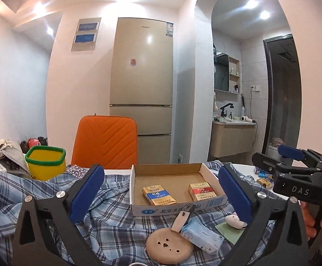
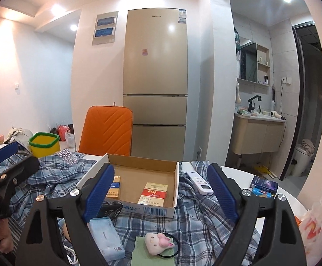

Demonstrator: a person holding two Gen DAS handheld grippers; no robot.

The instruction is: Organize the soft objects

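Now both grippers, left gripper (image 1: 158, 197) and right gripper (image 2: 159, 197), hover empty, fingers wide, so next means picking the plush toy (image 2: 157, 242) for the cardboard box (image 2: 138, 209).

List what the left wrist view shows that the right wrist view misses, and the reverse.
Left wrist only: the round tan disc with small holes, lying on the plaid cloth.

Right wrist only: the white remote and the black hair tie by the plush toy.

Both: the cardboard box holding two cigarette packs, the tissue pack, the plush toy, the yellow bin, the orange chair.
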